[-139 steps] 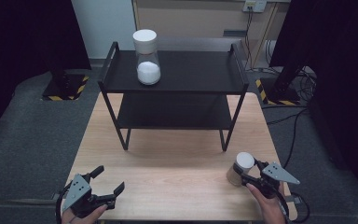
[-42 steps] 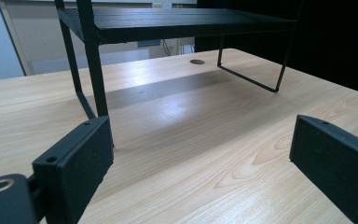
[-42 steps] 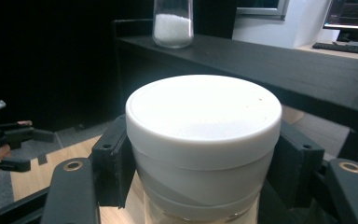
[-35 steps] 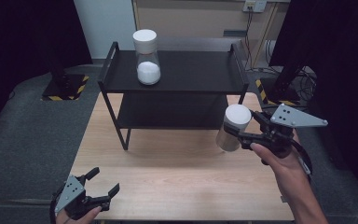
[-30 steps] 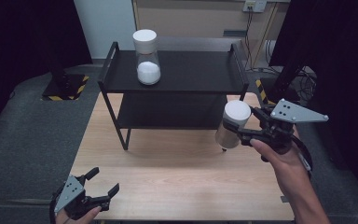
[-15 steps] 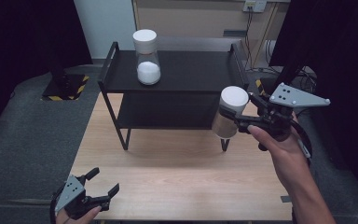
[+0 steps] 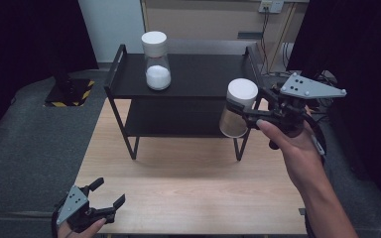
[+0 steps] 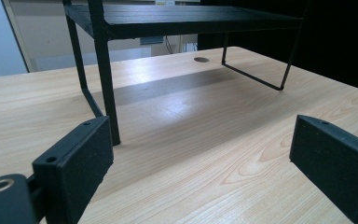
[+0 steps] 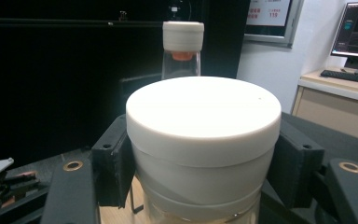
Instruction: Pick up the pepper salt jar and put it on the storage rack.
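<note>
Now the right gripper squeezes the jar in the air by the shelf edge; it could bump the rail and slip out; the left gripper rests open on the table.

A two-tier shelf stands on the table toward its far edge. One jar sits on the shelf's top tier, near that tier's left end. A second jar hangs in the air just off the shelf's front right corner, gripped between the jaws of the right gripper, above the table's right side. The left gripper sits low at the table's near left corner, well apart from the shelf, its jaws spread.
</note>
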### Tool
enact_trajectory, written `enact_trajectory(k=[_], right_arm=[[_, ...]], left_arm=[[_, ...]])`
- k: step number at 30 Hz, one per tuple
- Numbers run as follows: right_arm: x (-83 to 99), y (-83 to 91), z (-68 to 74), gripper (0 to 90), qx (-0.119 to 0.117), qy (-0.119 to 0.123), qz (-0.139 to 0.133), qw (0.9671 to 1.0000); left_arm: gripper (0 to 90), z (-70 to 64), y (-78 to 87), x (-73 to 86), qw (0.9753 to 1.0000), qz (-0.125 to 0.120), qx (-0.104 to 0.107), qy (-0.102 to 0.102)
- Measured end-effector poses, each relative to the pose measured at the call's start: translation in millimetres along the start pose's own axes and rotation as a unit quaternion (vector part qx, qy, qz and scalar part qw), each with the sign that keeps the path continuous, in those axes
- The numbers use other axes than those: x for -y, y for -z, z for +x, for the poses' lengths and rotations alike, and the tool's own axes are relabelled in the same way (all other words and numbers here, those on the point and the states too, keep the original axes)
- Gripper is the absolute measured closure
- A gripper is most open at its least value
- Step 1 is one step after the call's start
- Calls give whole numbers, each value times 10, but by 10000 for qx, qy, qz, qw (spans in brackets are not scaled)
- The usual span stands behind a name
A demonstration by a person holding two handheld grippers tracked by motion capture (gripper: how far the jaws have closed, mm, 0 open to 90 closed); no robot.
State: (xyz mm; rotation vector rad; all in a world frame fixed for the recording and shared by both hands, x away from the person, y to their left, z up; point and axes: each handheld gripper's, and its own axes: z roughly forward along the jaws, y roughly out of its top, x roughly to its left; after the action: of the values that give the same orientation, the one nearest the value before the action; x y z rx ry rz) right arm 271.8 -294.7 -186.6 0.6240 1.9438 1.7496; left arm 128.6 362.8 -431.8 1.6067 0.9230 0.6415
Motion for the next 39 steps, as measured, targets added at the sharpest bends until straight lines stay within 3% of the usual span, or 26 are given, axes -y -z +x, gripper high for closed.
enact_trajectory(k=[20, 39], right_arm=[[-363, -250, -35, 343, 103, 66, -60, 9999], [-451, -483, -167, 342, 312, 14, -121, 9994]], left_arm=[[46, 28, 12, -18, 9999, 64, -18, -90], [45, 59, 12, -34, 9998, 135, -10, -174]])
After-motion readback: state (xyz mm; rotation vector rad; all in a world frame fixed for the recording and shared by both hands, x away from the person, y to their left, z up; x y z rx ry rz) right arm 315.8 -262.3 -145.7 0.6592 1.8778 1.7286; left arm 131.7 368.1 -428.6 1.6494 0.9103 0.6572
